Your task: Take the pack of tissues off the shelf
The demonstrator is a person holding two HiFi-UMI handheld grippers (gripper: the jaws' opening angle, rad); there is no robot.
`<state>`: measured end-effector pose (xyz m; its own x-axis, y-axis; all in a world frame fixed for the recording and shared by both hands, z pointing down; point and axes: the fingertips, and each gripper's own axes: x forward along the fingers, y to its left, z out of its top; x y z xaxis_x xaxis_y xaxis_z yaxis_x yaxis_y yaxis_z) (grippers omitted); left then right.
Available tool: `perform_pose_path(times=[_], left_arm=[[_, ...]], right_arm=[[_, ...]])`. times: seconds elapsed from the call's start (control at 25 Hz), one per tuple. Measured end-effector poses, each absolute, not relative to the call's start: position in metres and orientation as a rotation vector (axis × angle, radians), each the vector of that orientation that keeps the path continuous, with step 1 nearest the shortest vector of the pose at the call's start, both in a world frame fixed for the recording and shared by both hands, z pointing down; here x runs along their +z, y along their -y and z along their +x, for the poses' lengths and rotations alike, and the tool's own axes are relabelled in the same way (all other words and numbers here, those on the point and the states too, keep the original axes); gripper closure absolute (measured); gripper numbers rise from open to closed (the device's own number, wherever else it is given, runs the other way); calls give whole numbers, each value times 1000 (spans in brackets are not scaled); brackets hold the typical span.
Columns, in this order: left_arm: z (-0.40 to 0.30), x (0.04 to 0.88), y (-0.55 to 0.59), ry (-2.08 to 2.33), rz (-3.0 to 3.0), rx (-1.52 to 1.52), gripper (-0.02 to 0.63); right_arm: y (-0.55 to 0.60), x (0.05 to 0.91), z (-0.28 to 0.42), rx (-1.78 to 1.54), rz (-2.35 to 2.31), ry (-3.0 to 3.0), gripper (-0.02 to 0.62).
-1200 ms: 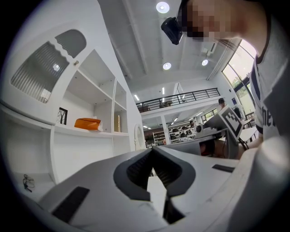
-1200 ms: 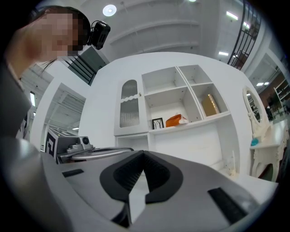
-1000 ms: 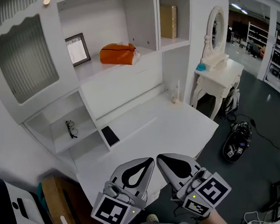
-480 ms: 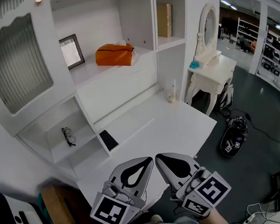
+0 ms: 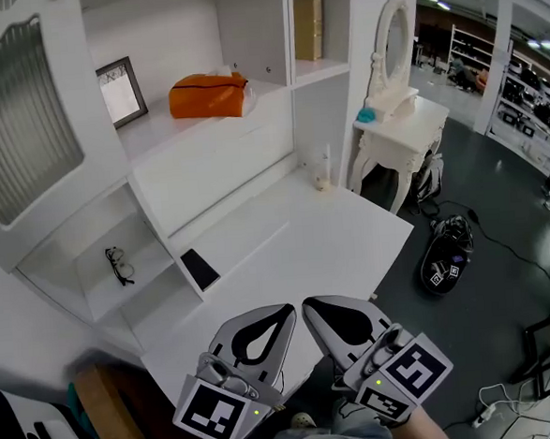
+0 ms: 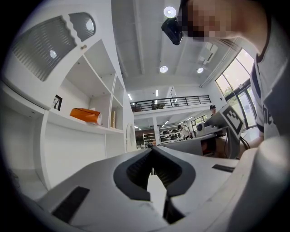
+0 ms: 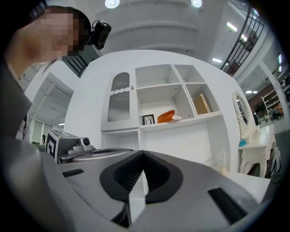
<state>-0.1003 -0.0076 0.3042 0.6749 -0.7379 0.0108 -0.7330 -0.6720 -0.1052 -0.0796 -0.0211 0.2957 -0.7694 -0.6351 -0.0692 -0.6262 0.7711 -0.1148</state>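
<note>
The orange pack of tissues [image 5: 208,95] lies on the upper shelf of the white unit [image 5: 157,138], next to a framed picture [image 5: 121,91]. It also shows far off in the left gripper view, pack [image 6: 85,115], and in the right gripper view, pack [image 7: 166,116]. My left gripper [image 5: 284,310] and right gripper [image 5: 309,305] sit side by side low in the head view, over the desk's near edge, well short of the shelf. Both are shut and empty, as the left gripper [image 6: 152,149] and right gripper [image 7: 143,153] show in their own views.
The white desk [image 5: 287,251] lies between me and the shelf. Glasses [image 5: 119,265] and a phone [image 5: 199,268] lie in the low left niches. A small bottle [image 5: 326,168] stands at the desk's back. A dressing table with mirror [image 5: 395,121] stands right; a spare gripper [image 5: 444,266] lies on the floor.
The shelf unit and desk have slid left and slightly up in the head view. Both grippers keep their place at the bottom of the view, still shut.
</note>
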Motion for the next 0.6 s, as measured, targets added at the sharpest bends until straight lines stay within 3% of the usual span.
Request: perform_pose_path(times=[0.6], left_arm=[[-86, 297, 30, -1294, -2752, -70, 581]], right_arm=[[45, 289, -64, -106, -959, -2879, 583]])
